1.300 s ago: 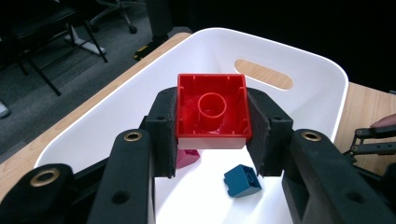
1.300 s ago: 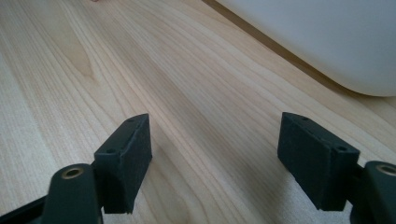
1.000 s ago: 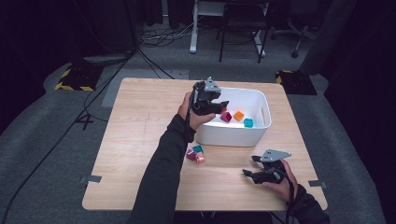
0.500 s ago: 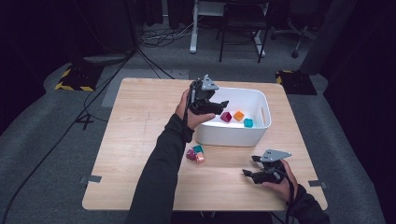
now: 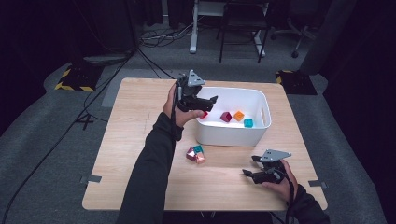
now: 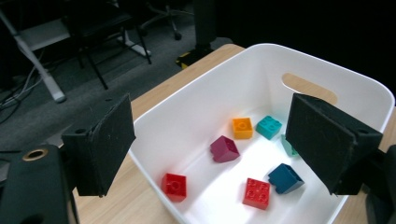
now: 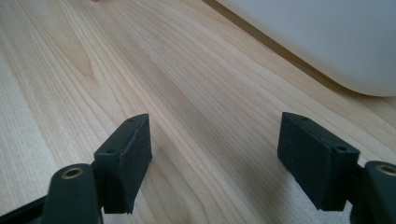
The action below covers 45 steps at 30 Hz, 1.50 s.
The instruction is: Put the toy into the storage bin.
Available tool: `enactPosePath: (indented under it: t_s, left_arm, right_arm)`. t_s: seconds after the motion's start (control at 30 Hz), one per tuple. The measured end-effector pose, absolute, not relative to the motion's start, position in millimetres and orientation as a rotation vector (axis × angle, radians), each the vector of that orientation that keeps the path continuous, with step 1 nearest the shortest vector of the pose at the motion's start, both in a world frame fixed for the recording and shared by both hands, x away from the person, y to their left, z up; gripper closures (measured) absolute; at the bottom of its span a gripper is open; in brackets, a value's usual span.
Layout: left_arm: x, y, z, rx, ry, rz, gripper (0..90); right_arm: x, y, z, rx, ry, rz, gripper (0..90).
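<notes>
The bin [image 5: 232,135] sits on the table's [image 5: 130,154] far right part, holding loose bricks: red [image 6: 174,186], maroon [image 6: 224,149], orange [image 6: 243,128], teal [image 6: 269,126], blue [image 6: 285,178]. The left gripper [image 5: 208,103] hangs over the bin's left rim, its jaws just opened, nothing between them. A small brick cluster [image 5: 195,153] lies in front of the bin. The right gripper [image 5: 249,166] rests low at the near right, jaws apart and empty

A black chair [image 5: 243,18] and white desk legs [image 5: 192,28] stand beyond the table, with black-and-yellow striped blocks [image 5: 74,80] on the floor.
</notes>
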State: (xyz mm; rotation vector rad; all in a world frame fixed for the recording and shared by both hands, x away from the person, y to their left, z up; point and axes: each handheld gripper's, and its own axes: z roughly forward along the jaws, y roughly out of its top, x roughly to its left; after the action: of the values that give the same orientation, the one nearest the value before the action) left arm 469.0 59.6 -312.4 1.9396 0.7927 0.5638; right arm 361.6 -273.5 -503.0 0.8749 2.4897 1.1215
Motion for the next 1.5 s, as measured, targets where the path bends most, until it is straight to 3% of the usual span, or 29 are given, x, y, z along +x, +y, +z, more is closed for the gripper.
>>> enactPosePath:
  t_s: [0.73, 1.5]
  left_arm:
    - [452.0, 113.7, -321.8, 2.006, 0.844, 0.658, 16.4]
    - [405.8, 130.5, -398.0, 2.161, 0.81, 0.564, 16.3]
  right_arm:
    - [361.7, -273.5, -502.9, 0.874, 2.491, 1.123, 26.1]
    - [362.2, -273.8, -503.0, 0.865, 2.491, 1.119, 25.8]
